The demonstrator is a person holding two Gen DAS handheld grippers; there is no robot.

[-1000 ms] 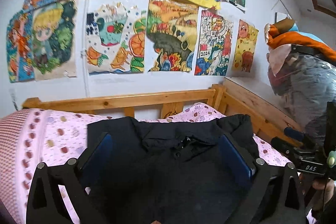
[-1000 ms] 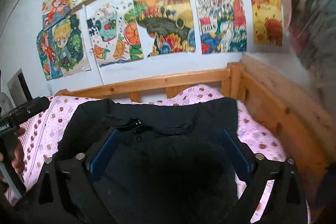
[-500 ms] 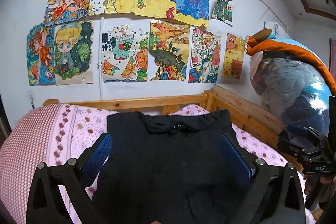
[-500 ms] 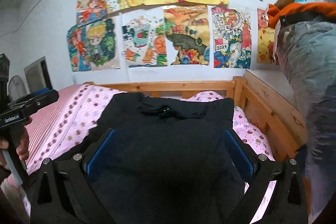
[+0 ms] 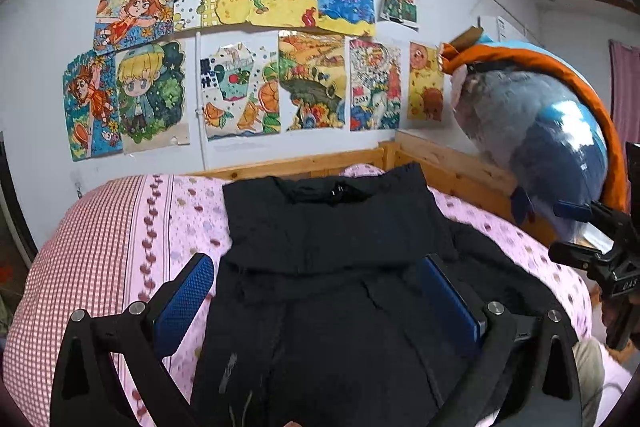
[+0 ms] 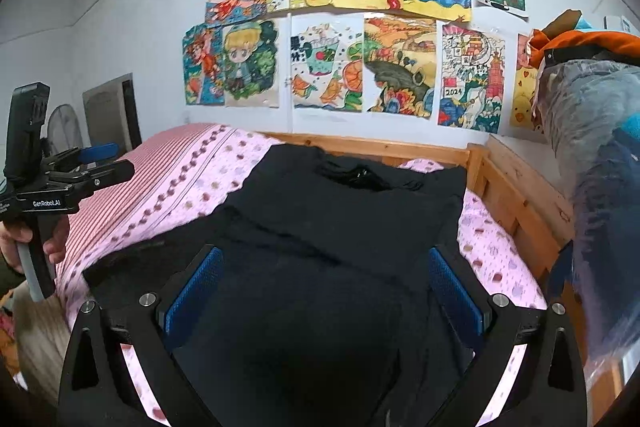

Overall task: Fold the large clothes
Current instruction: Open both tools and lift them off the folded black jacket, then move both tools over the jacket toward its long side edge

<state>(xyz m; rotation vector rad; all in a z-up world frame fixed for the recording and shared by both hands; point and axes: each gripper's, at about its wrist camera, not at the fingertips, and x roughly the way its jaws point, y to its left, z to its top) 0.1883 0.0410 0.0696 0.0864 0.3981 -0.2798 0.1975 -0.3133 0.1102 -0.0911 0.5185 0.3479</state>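
The left tool [image 5: 320, 301] stood wide open, its blue-padded fingers [image 5: 185, 303] spread to either side of the dark cloth and gripping nothing; whether the pads touched the fabric could not be told. The right tool [image 6: 326, 291] was open just as wide, its blue pads [image 6: 456, 293] also framing the cloth with nothing pinched between them. Each tool showed in the other's view: the right one at the far right edge of the left wrist view, the left one at the left edge of the right wrist view, held in a hand [image 6: 28, 239].

Between and beyond the fingers lay the black garment [image 5: 332, 255], a large, heavy-looking piece spread on the bed [image 5: 132, 227]. Its collar end pointed toward the headboard, with a small dark fastener visible at the neck. The upper part lay doubled over the lower, making a crosswise edge just ahead of the fingertips. One dark portion stuck out to the right over the sheet in the left wrist view, and to the left in the right wrist view.

The bed wore a pink sheet with dots and a checked pink strip along one side, inside a pale wooden frame [image 6: 516, 187]. A big bundle wrapped in clear plastic [image 5: 532, 143], blue and grey with an orange band, rested on the frame's right side. Above the headboard, children's drawings [image 5: 280, 47] covered the white wall.
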